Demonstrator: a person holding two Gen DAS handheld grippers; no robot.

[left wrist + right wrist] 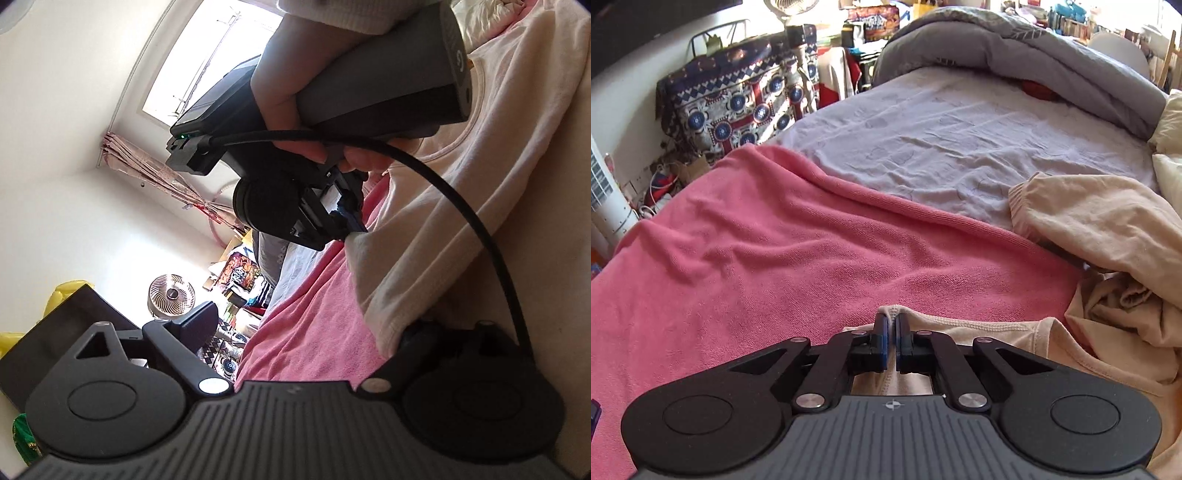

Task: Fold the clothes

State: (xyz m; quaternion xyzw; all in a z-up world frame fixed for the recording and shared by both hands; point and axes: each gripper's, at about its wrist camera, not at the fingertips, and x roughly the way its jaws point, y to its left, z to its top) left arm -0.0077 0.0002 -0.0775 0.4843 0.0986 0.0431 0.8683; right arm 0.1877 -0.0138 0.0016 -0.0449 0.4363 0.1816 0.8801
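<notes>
A cream long-sleeved top (1108, 229) lies crumpled on a pink blanket (775, 240) spread over the bed. My right gripper (891, 332) is shut on a stitched edge of that top, the blue pads pressed together over the fabric. In the left wrist view the cream top (461, 184) stretches along the right, and a person's hand (280, 85) holds the right gripper (349, 227) pinching its edge. My left gripper (308, 321) stands wide open over the pink blanket (314, 288). Its right finger (417, 332) rests against the top's lower corner, with nothing clamped.
A pale lilac sheet (942, 140) and a bunched grey duvet (997, 44) fill the far half of the bed. Beyond the bed's left edge are a patterned cloth cover (738, 107), a fan (171, 295) and floor clutter. A black cable (480, 221) loops across the top.
</notes>
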